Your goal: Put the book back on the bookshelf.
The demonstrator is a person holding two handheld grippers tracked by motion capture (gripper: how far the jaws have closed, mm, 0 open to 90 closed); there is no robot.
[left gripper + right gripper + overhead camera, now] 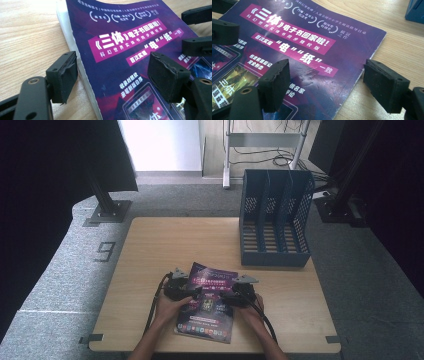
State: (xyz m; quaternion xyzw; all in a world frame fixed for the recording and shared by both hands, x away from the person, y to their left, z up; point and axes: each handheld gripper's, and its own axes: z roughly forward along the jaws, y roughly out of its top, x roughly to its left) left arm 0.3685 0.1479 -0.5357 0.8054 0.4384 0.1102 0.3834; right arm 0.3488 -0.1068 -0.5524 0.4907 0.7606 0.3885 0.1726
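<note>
My wooden table (150,270) carries a purple book (212,320) near me and a blue file rack (274,255) far right.

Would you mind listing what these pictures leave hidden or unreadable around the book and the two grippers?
- Book: its near edge is cut off by the bottom of both gripper views; in the high view the hands cover its sides.
- Cover print: too small to read in the high view.
- File rack: cut off at the top right corner of the right gripper view.
- Left gripper and right gripper: contact with the book is unclear.

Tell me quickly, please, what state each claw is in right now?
Left claw: open, straddling the book's left edge.
Right claw: open, straddling its right edge.
</note>
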